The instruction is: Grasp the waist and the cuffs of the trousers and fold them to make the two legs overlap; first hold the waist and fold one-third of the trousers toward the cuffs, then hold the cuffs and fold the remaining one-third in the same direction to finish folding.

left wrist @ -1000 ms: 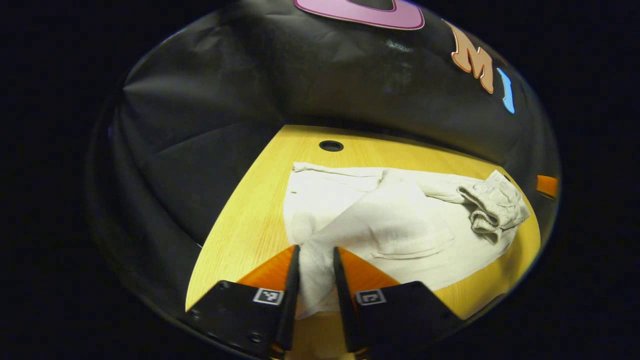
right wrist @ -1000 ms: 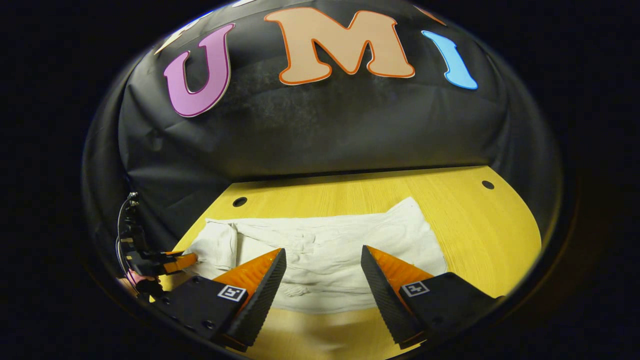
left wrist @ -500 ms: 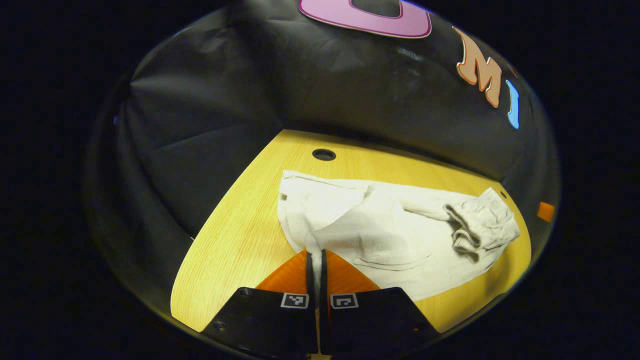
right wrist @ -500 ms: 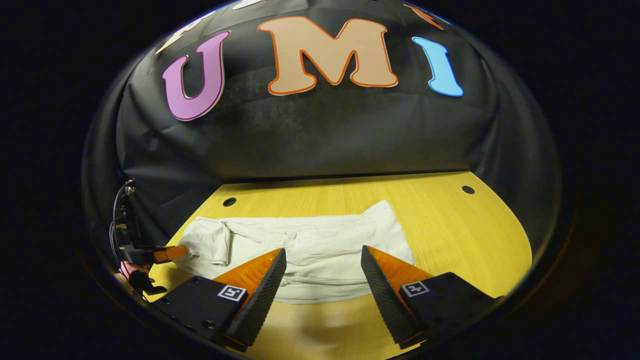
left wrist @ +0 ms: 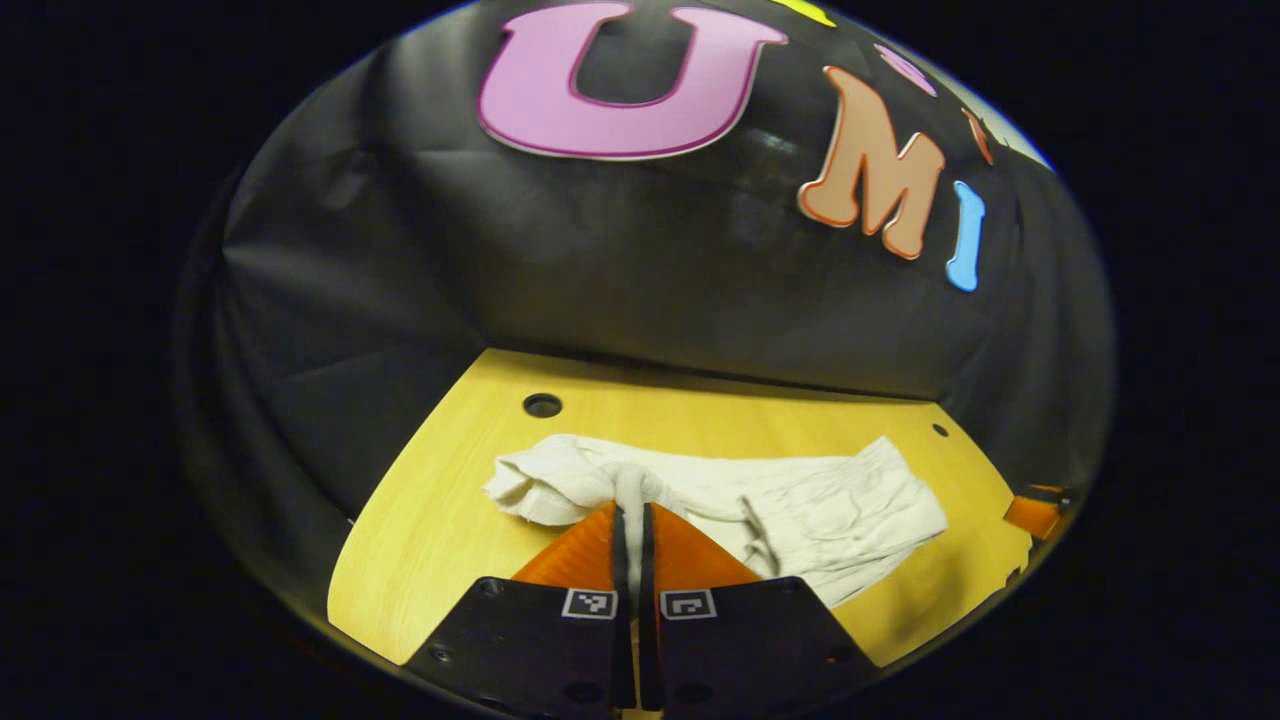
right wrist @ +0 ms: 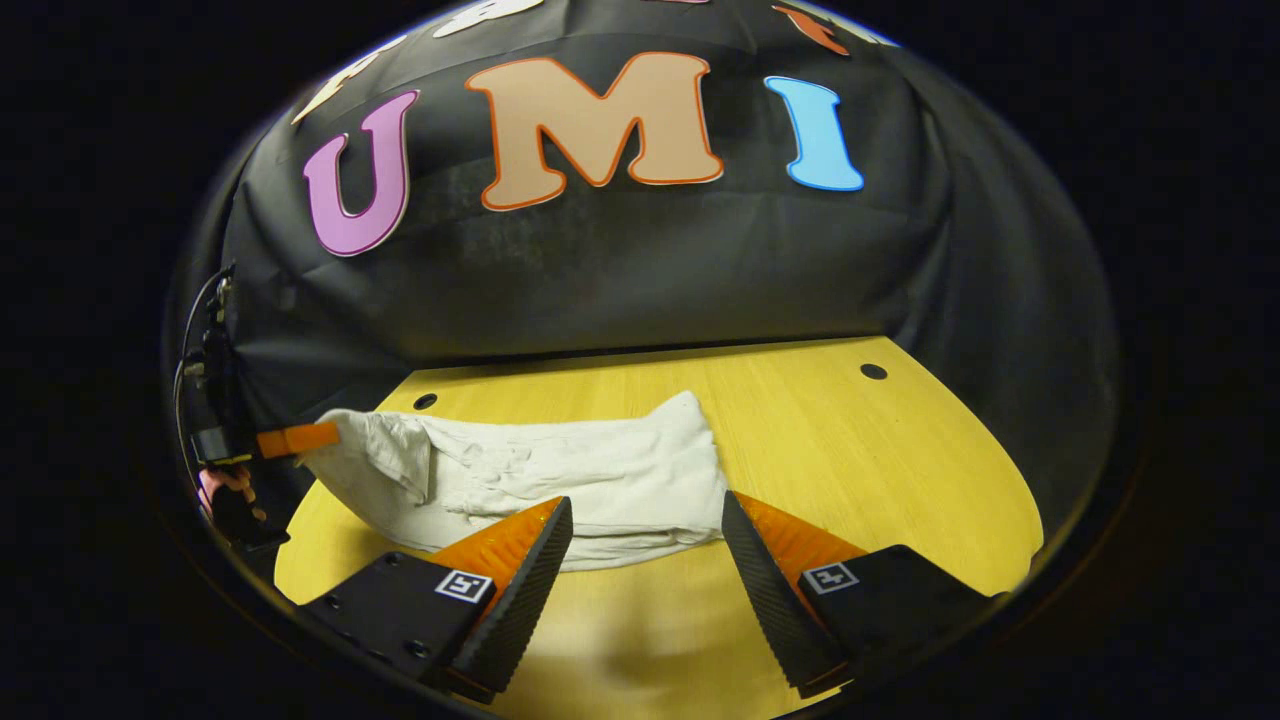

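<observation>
The off-white trousers (left wrist: 820, 510) lie in a long strip across the yellow wooden table (left wrist: 440, 530). My left gripper (left wrist: 632, 510) is shut on their left end, and the pinched cloth bunches up and rises off the table. In the right gripper view the trousers (right wrist: 600, 470) stretch from the lifted left end to a flat right end. There the left gripper (right wrist: 300, 438) shows far left, holding that raised end. My right gripper (right wrist: 645, 505) is open above the near edge of the trousers, with nothing between its fingers. It also appears far right as the right gripper (left wrist: 1035, 510).
The table (right wrist: 850, 450) has bare wood to the right of the trousers and in front of them. Small round holes (right wrist: 873, 371) sit near its back edge. The black cloth wall closes the back. A hand (right wrist: 222, 490) holds the left gripper.
The left gripper closed on the trousers' end, then lifted it and drew it up, bunching the cloth. The right gripper stayed open and drew back toward the near edge.
</observation>
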